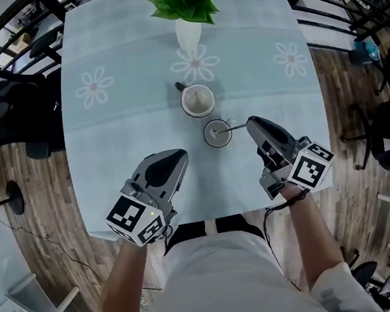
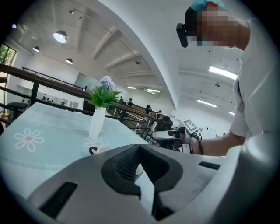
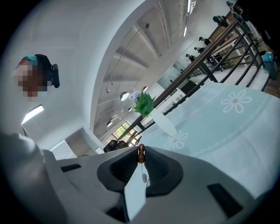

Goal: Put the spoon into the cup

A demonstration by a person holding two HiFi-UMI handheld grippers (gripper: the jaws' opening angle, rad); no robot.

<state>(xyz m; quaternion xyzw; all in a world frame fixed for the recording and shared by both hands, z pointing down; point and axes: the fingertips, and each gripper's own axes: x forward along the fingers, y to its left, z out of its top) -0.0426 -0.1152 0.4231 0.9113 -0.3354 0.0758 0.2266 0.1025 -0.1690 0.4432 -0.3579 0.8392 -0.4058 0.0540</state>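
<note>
On the worktop, the cup stands just beside a mug. Right hand-held gripper clamps the spoon by its brown handle end, far end over the cup's mouth. Left hand-held gripper closed, nothing between its jaws.

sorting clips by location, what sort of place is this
Likely a café or lounge corner in a large hall: a pale blue flower-print tablecloth with a white vase of green leaves, black metal railings alongside, and round ceiling lamps high overhead.
</note>
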